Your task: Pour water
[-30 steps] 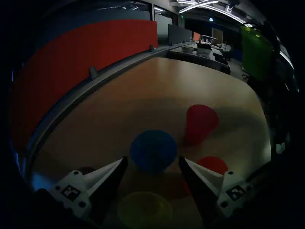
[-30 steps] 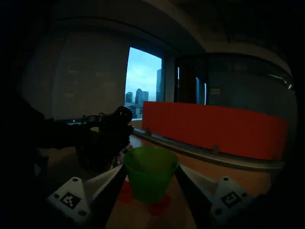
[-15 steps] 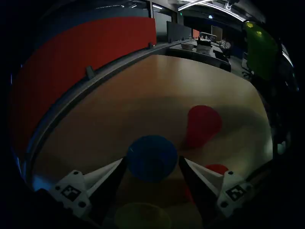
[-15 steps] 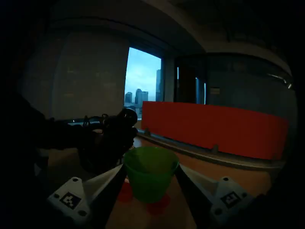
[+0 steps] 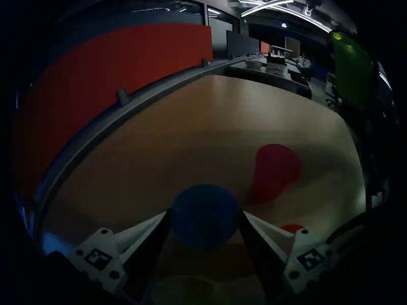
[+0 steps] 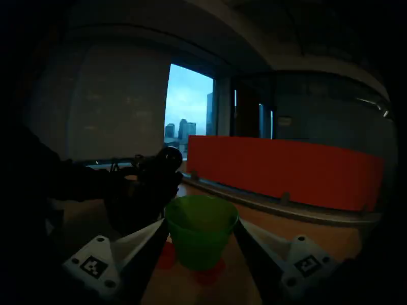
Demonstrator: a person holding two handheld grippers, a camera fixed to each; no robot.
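Dim room. In the left gripper view, looking down along the left gripper onto a wooden counter. Between its fingers, spread wide, a blue cup seen from above, filling the gap from one finger to the other. Cannot tell whether pressed or merely flanked. Just beyond it to the right, a red cup standing on the counter, apart from the blue cup. Nearer on the right, partly hidden by the right finger, another red thing. At the near edge, under the fingers, a dim yellowish cup. Along the far left side of the counter, a red partition. High at the far right, a green cup, well above the counter.

In the right gripper view, the green cup upright, mouth up, clamped on both sides by the fingers of the right gripper. Contents too dark to make out. Below it, two red shapes on the counter. Behind to the left, in shadow, the left gripper and the hand holding it. Farther off, a window with towers outside.
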